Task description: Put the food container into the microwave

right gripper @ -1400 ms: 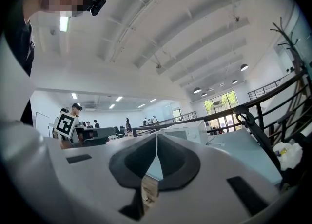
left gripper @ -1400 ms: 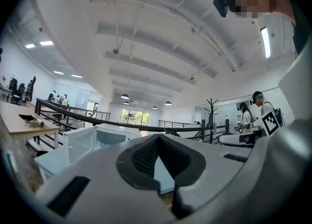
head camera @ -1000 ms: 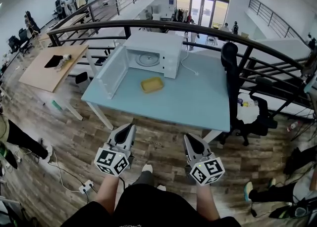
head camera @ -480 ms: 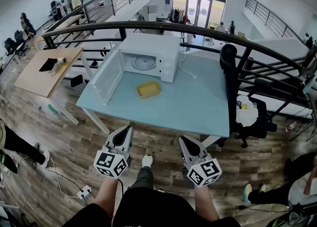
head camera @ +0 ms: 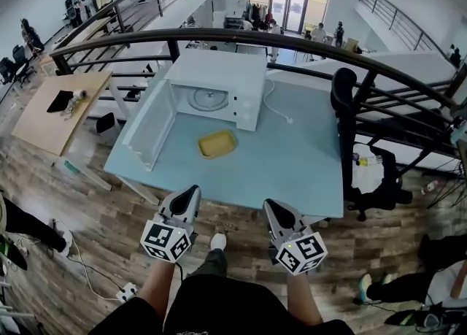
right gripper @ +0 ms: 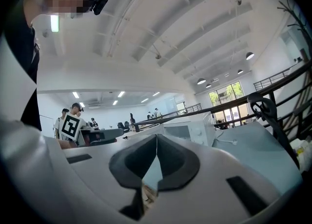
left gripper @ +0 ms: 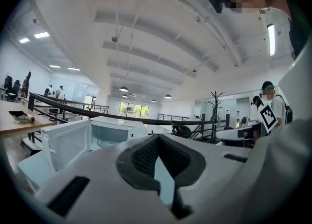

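Although the microwave (head camera: 219, 67) already stood with its door (head camera: 146, 128) swung wide to the left, I judged the task barely begun, since nothing had been picked up yet. The yellow food container (head camera: 217, 144) lay flat on the blue desk (head camera: 292, 158), just in front of the open oven and a little to the right of the door's free edge, touching neither. Both of my tools hung low at the near edge of the desk, well apart from the container. The left tool (head camera: 190, 195) had its jaws together at the tips with nothing between them, and the right tool (head camera: 272, 208) was the same, tips meeting and empty.

As I saw it, everything remained to do: reach over the desk, part one tool's jaws, take the container by a rim, lift it and slide it into the oven.

Inside the microwave I could make out only the round glass plate (head camera: 208, 98); the cavity otherwise looked bare. The container seemed a shallow open tray, but it was too small in the head view for me to tell whether it held anything.
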A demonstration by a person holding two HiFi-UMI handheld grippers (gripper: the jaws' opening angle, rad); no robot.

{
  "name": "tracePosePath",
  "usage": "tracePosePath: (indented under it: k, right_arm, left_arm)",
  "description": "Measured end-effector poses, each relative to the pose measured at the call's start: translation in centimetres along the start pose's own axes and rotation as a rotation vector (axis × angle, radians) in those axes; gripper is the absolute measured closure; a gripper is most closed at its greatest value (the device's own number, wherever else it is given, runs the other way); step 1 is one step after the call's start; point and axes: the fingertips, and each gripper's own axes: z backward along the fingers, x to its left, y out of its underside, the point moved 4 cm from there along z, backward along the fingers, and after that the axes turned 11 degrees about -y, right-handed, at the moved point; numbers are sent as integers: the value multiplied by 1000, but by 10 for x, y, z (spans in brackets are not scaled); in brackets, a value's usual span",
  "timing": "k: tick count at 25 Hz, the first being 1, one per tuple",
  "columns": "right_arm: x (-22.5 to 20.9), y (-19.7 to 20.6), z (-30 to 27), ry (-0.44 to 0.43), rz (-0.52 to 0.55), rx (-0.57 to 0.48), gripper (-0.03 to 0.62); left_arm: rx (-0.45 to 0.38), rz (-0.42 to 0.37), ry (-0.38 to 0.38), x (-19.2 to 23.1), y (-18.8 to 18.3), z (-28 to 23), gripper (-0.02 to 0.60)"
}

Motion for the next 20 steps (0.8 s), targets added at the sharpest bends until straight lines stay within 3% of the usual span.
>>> tracePosePath:
  k: [10, 20]
  right_arm:
    - [-70, -15, -102, 16, -55, 9, 588]
    - [-127, -19, -200, 47, -68, 35, 588]
  left_arm:
    - [53, 14, 51, 59, -9, -108, 575]
    - [136, 53, 129, 119, 11, -199, 575]
